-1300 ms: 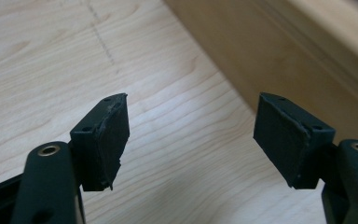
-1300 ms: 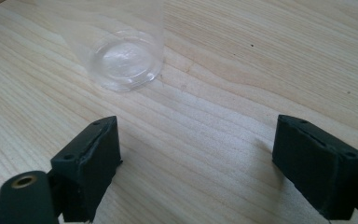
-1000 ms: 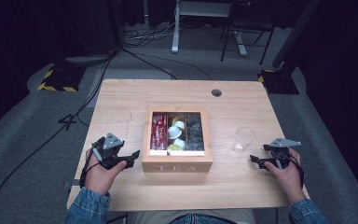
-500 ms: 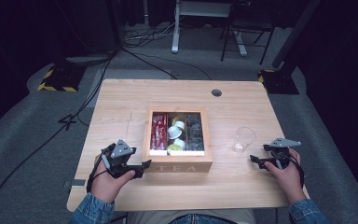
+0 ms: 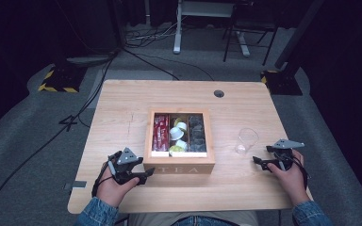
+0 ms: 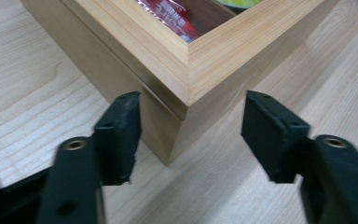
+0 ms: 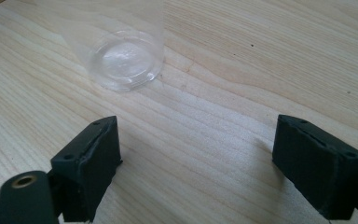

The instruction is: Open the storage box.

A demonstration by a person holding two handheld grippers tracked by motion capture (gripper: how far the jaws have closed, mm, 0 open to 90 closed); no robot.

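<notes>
Nothing is held yet: left gripper (image 6: 191, 126) jaws, just narrowing, straddle the box (image 5: 179, 167) corner at 7 o'clock unclamped; right gripper (image 7: 196, 158) gapes near the cup (image 7: 121, 51).

Left gripper (image 5: 143, 175) jaws, just closing, stand half apart; right gripper (image 5: 260, 162) gapes wide.

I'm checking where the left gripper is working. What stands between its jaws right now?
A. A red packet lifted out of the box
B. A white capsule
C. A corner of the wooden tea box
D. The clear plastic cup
C: in the left gripper view the left gripper straddles the near corner of the wooden tea box; its jaws have just been closing, with the right pad apart from the wood.
</notes>
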